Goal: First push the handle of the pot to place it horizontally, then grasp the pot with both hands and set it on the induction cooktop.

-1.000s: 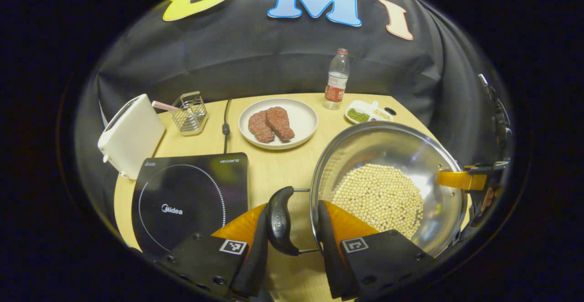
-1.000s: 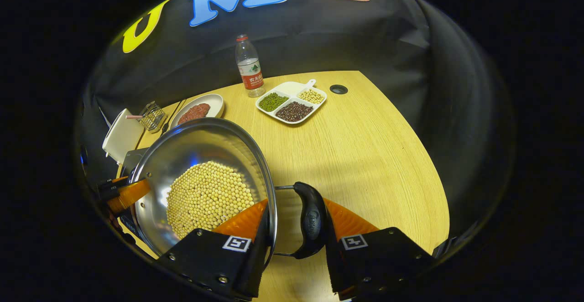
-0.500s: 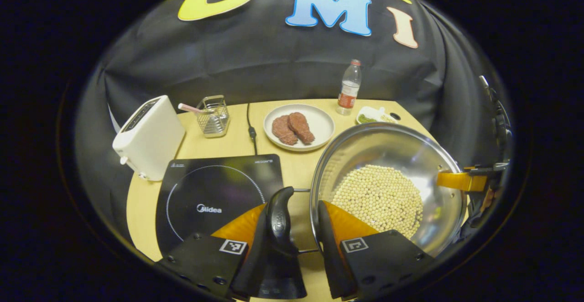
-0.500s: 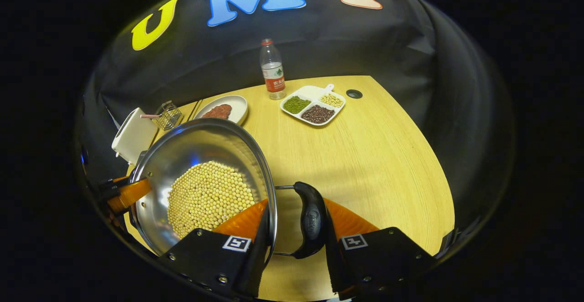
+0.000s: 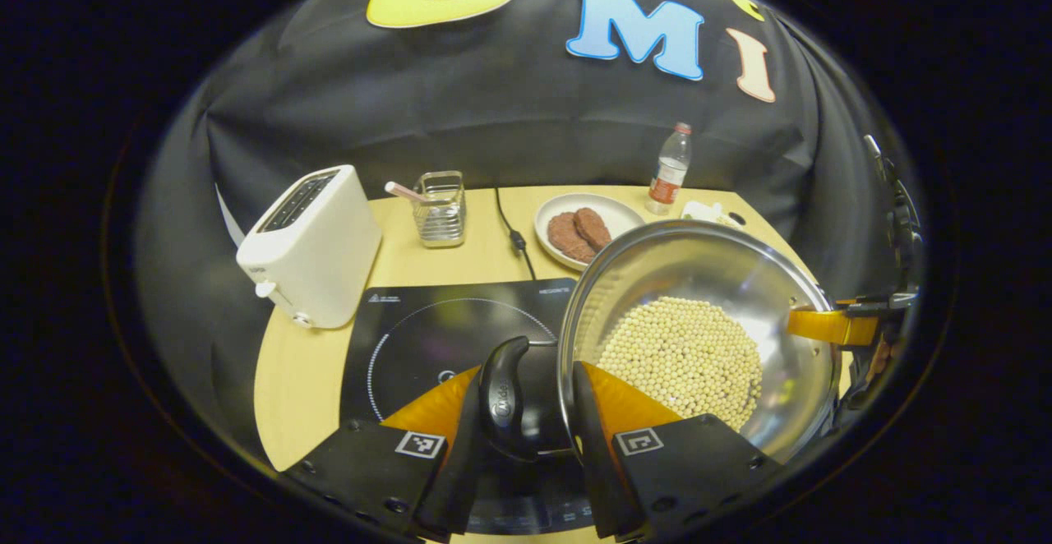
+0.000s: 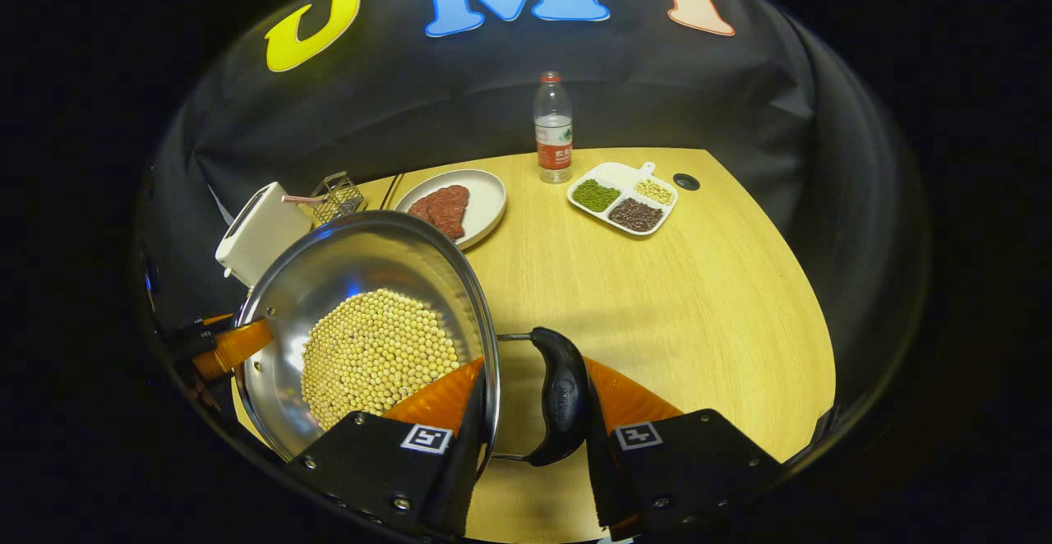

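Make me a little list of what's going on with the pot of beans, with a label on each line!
Pot: shiny metal, round pale beans inside
Left gripper: closed across one black handle and the pot's rim
Right gripper: closed the same way on the other handle
Cooktop: black, lying under the left handle
Toaster: white, beside the cooktop
Plate: holds two brown meat pieces
Bottle: upright at the table's back
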